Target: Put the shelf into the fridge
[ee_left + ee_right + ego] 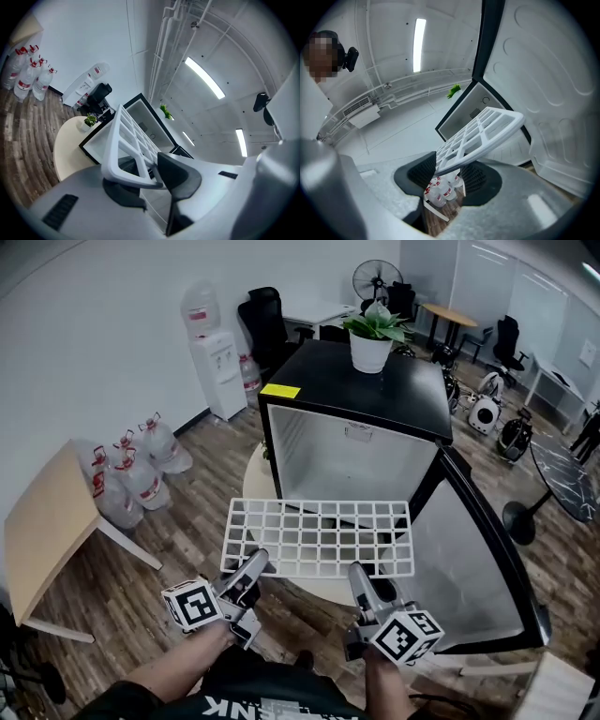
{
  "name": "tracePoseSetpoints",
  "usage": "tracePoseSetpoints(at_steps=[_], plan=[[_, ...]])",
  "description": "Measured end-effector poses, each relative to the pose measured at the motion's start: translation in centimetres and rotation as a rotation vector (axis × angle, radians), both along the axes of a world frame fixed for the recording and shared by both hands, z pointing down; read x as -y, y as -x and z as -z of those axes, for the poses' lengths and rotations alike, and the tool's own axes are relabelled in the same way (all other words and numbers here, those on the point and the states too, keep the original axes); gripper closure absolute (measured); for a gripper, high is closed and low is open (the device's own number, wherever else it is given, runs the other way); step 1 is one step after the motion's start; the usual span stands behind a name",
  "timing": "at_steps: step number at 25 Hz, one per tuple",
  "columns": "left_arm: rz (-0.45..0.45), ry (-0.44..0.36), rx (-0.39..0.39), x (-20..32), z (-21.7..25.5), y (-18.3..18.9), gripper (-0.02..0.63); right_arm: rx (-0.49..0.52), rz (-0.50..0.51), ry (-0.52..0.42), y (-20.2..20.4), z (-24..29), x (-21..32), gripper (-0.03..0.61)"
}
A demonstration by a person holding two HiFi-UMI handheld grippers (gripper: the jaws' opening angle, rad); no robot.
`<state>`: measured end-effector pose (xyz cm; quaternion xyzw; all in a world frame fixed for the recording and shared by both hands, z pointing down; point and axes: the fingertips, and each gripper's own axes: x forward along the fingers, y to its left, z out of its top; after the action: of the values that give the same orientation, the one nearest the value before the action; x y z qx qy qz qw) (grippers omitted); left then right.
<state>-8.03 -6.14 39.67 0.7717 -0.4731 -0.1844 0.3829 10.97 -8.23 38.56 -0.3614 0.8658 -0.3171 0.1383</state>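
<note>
A white grid shelf (319,538) hangs level in the air in front of the open black mini fridge (356,390), its far edge near the fridge's white inside (352,460). My left gripper (251,568) is shut on the shelf's near left corner, and my right gripper (360,576) is shut on its near edge further right. In the left gripper view the shelf (129,136) runs away from the jaws toward the fridge (145,117). In the right gripper view the shelf (483,133) sits clamped between the dark pads (419,171).
The fridge door (469,568) stands wide open on the right. A potted plant (372,338) sits on top of the fridge, which rests on a round pale table (253,484). Water bottles (141,470), a wooden table (47,531) and a water dispenser (217,367) stand at the left.
</note>
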Motion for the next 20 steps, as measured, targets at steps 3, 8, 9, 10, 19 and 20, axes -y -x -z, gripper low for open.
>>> tracePoseSetpoints(at_steps=[3,8,9,10,19,20], plan=[[-0.037,-0.021,0.008,2.2,-0.7,-0.3,0.525,0.005,-0.033,0.004,-0.2,-1.1,1.5,0.424],[-0.037,0.087,0.036,4.7,-4.5,1.1,0.525,-0.004,-0.096,0.027,-0.1,-2.9,3.4,0.424],[-0.061,0.072,0.025,5.5,-4.3,1.0,0.525,-0.006,-0.109,0.030,0.1,-3.0,3.8,0.423],[-0.099,0.037,0.006,6.3,-3.8,0.8,0.525,-0.007,-0.123,0.033,0.4,-3.1,4.2,0.425],[-0.257,-0.024,-0.028,10.4,-3.0,0.8,0.525,0.010,-0.238,0.068,1.3,-4.2,5.8,0.424],[-0.269,-0.023,-0.029,10.8,-3.2,0.8,0.525,0.012,-0.252,0.068,1.4,-4.3,6.0,0.423]])
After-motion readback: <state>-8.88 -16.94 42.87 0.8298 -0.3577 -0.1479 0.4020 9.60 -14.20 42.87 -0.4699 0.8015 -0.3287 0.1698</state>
